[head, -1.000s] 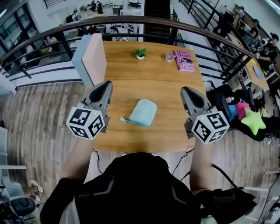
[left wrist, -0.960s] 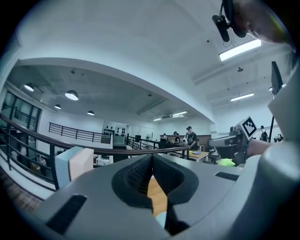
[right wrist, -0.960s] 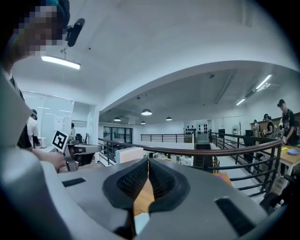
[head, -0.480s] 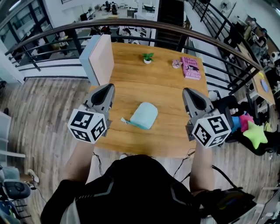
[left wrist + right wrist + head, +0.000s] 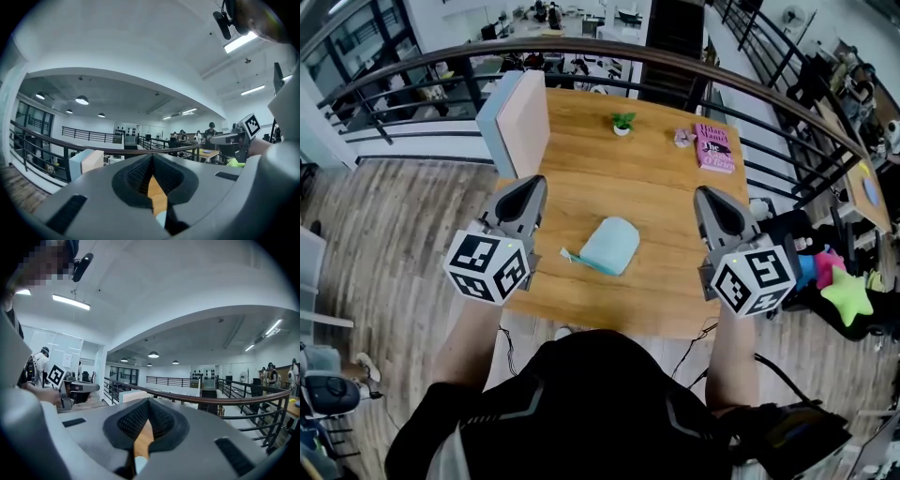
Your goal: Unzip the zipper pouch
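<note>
Above the light wooden counter (image 5: pixel 619 173), the left gripper (image 5: pixel 528 183) and right gripper (image 5: pixel 705 192) hover closed and empty, barely shifted from a second ago. Between them, touched by neither, lies the pale-blue fabric zipper pouch (image 5: pixel 609 246), its zipper's state unreadable.

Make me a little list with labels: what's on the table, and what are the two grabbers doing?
table: wooden, next to a railing
pouch: light blue, lying mid-table, nothing touching it
left gripper: shut, empty, left of the pouch
right gripper: shut, empty, right of the pouch
far end: small plant, pink book
</note>
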`<state>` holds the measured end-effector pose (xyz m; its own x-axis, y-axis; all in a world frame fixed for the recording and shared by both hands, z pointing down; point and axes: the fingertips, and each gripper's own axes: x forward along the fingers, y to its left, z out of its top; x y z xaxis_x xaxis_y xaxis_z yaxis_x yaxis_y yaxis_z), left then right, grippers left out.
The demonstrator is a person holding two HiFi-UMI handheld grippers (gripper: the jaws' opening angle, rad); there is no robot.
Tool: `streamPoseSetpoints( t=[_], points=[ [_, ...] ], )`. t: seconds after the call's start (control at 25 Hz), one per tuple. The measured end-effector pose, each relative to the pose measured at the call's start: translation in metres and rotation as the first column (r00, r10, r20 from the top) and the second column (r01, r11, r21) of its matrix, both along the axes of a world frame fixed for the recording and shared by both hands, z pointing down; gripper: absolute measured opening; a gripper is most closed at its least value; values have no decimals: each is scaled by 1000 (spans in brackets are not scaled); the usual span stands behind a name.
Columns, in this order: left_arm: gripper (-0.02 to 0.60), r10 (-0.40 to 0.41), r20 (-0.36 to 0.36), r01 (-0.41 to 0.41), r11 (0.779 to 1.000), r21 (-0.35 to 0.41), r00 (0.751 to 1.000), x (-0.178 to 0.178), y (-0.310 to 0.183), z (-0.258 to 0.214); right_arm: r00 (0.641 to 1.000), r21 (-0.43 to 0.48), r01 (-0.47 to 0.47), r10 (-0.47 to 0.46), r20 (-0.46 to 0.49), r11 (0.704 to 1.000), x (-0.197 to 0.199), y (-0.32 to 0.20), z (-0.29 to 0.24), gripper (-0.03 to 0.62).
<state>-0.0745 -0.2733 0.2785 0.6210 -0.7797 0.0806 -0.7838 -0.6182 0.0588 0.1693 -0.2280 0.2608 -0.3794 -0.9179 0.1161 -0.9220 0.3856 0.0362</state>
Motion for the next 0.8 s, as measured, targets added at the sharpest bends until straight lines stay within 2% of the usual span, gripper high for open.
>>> streamPoseSetpoints(
  t=[0.16, 0.8],
  points=[
    [29, -12, 21, 12, 1000, 14, 1000, 1, 0, -2, 1000, -1, -8, 8, 1, 1000, 2, 0, 0, 6],
    [29, -21, 29, 21, 1000, 20, 999, 7, 1, -3, 999, 10, -37, 37, 6, 999, 9, 1, 0, 6]
  ],
)
